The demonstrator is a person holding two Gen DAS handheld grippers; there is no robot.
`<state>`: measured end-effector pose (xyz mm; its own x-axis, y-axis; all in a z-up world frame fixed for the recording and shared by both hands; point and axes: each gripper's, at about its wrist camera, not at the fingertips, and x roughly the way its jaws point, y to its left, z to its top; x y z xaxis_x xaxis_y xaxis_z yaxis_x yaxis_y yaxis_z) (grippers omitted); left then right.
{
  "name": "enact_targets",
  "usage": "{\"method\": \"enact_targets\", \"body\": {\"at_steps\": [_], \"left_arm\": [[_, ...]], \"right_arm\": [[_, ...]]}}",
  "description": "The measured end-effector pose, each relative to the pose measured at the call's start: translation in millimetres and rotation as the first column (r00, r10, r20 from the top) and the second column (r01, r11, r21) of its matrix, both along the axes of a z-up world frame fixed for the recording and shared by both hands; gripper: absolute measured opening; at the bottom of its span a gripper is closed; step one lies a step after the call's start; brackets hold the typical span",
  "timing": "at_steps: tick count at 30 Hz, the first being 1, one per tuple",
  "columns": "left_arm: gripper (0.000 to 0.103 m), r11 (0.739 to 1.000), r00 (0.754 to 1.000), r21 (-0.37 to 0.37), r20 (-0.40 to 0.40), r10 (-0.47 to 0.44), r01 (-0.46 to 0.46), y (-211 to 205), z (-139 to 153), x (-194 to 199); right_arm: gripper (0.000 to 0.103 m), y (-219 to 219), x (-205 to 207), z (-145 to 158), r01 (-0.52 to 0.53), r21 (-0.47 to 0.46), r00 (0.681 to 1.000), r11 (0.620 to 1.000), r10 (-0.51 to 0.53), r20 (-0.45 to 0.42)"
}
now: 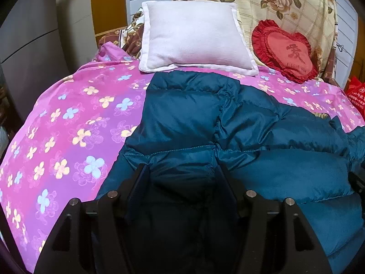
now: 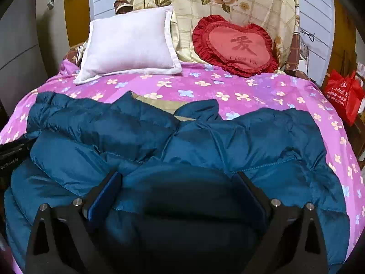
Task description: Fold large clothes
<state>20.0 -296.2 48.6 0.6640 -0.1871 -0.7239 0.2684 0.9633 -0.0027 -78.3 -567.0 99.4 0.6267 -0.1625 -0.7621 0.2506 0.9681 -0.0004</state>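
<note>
A dark teal puffer jacket [image 1: 239,137] lies spread on a bed with a pink flowered sheet [image 1: 68,125]. My left gripper [image 1: 182,171] is low over the jacket's left part, jaws apart, with a puffed fold of jacket between the fingers. In the right wrist view the jacket [image 2: 205,141] lies across the bed with its collar toward the pillows. My right gripper [image 2: 179,175] is open wide with jacket fabric bulging between its fingers. The left gripper's body [image 2: 11,153] shows at the left edge.
A white pillow [image 1: 194,36] and a red heart cushion [image 1: 285,50] lean at the head of the bed against a rose-patterned cloth [image 2: 216,0]. A red bag [image 2: 344,93] stands right of the bed. A grey cabinet [image 1: 27,45] is on the left.
</note>
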Motion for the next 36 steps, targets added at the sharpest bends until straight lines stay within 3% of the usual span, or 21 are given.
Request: {"method": "enact_targets", "body": {"at_steps": [5, 9, 13, 17, 20, 24, 29, 33, 36], "left_arm": [[0.04, 1.0, 1.0, -0.004, -0.01, -0.005, 0.005, 3.2, 1.4, -3.0], [0.04, 1.0, 1.0, -0.005, -0.011, -0.002, 0.002, 3.7, 1.8, -3.5], [0.04, 1.0, 1.0, 0.001, -0.011, 0.008, -0.008, 3.3, 2.3, -5.6], [0.04, 1.0, 1.0, 0.0, -0.023, 0.008, -0.008, 4.7, 4.4, -10.1], [0.04, 1.0, 0.999, -0.006, -0.049, 0.002, -0.002, 8.7, 8.9, -15.4], [0.04, 0.998, 0.997, -0.061, -0.081, -0.015, 0.01, 21.6, 17.5, -29.7], [0.04, 0.995, 0.997, -0.097, -0.069, -0.028, 0.021, 41.0, 27.9, -50.4], [0.04, 0.995, 0.997, -0.096, -0.073, -0.024, 0.017, 53.9, 28.7, -59.9], [0.04, 0.988, 0.992, -0.154, -0.123, -0.025, 0.006, 69.3, 25.5, -58.1]], "right_arm": [[0.099, -10.5, -29.2, 23.8, 0.027, 0.019, 0.999, 0.999, -0.028, 0.033], [0.099, -32.0, -58.6, 41.0, 0.082, -0.038, 0.995, 0.996, -0.08, 0.053], [0.099, -58.5, -75.3, 37.8, 0.139, -0.065, 0.99, 0.988, -0.137, 0.03], [0.099, -94.8, -85.2, 10.2, 0.228, 0.005, 0.974, 0.974, -0.228, -0.006], [0.102, -104.6, -87.6, -3.0, 0.242, 0.058, 0.97, 0.969, -0.242, -0.016], [0.102, -103.7, -91.3, 3.2, 0.249, 0.073, 0.968, 0.966, -0.246, -0.043], [0.102, -95.9, -129.6, 28.1, 0.262, 0.072, 0.964, 0.962, -0.265, 0.034], [0.102, -102.4, -140.8, 13.3, 0.287, 0.069, 0.957, 0.955, -0.285, -0.048], [0.103, -114.7, -144.6, -8.7, 0.292, 0.199, 0.955, 0.935, -0.277, -0.103]]}}
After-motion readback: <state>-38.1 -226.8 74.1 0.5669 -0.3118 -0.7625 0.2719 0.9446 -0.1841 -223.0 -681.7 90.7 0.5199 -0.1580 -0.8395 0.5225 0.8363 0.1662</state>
